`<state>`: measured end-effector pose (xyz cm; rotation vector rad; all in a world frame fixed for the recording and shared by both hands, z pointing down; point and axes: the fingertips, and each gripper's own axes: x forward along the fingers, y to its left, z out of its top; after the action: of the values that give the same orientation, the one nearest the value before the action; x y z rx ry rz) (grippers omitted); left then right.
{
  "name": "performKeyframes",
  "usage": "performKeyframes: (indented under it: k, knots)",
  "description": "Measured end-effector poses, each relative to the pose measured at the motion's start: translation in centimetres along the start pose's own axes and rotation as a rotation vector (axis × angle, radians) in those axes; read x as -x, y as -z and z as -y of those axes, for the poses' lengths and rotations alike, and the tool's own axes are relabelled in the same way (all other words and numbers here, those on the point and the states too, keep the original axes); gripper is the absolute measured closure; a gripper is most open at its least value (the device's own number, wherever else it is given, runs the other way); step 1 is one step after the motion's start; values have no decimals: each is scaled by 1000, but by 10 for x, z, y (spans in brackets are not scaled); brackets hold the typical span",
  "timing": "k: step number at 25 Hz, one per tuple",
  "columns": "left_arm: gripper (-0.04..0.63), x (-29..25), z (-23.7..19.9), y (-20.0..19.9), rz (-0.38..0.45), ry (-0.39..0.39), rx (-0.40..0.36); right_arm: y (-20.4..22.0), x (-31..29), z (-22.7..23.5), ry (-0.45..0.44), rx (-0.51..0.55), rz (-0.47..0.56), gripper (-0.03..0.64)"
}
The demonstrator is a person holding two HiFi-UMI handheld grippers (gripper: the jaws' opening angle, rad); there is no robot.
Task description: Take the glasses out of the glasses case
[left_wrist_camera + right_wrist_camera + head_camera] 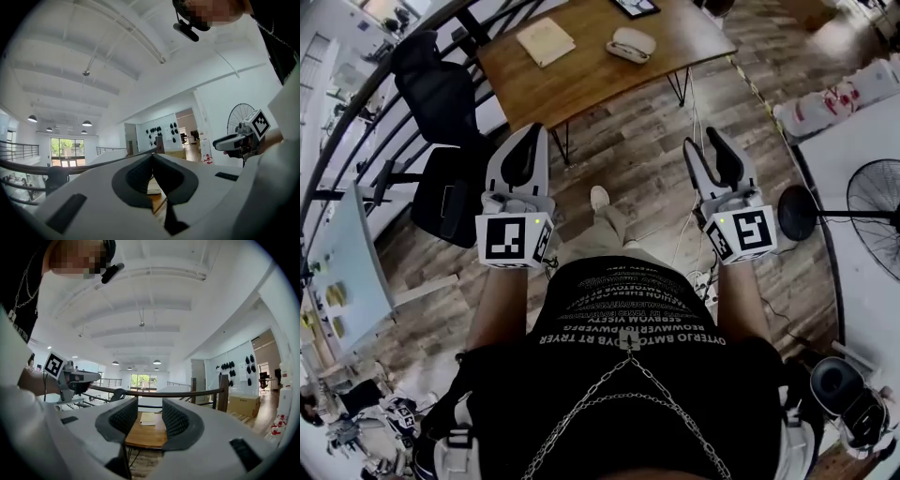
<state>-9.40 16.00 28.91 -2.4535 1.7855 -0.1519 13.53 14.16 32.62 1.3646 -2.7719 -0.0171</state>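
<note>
"How many tools are in play, and how are they held?"

"Two, one in each hand, with both forearms stretched forward from a torso in a black printed shirt. The left gripper [532,133] has its jaws closed tip to tip with nothing between them. The right gripper [701,139] has its jaws parted and empty, and the table's near edge shows in the gap. They point the same way, roughly parallel and well apart."

"What lies ahead of them?"

"Open plank floor [642,155] and one pale shoe [599,198] of the person, seen between the two grippers."

"And the task's thing?"

"One glasses case [630,44], white and rounded, lies on the single wooden table [581,84], well ahead of both grippers and touched by neither. Whether its lid is up cannot be told. One beige booklet [546,41] sits to its left, apart from it. One dark flat item [635,6] at the far edge is cut off by the frame."

"The surroundings?"

"Black office seating [441,89] stands at the table's left end, just inside a curved dark railing [356,131]. I cannot tell if it is one chair or two. One standing fan [877,211] stands far right."
</note>
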Motion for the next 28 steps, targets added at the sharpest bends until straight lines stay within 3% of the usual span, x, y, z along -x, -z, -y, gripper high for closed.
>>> performKeyframes:
  k: [17, 28]
  knots:
    - [571, -71, -14, 5, -7, 83, 35, -5, -47, 26, 37, 8, -18, 463]
    - [571, -118, -40, 20, -36, 80, 69, -10, -93, 47, 26, -5, -27, 463]
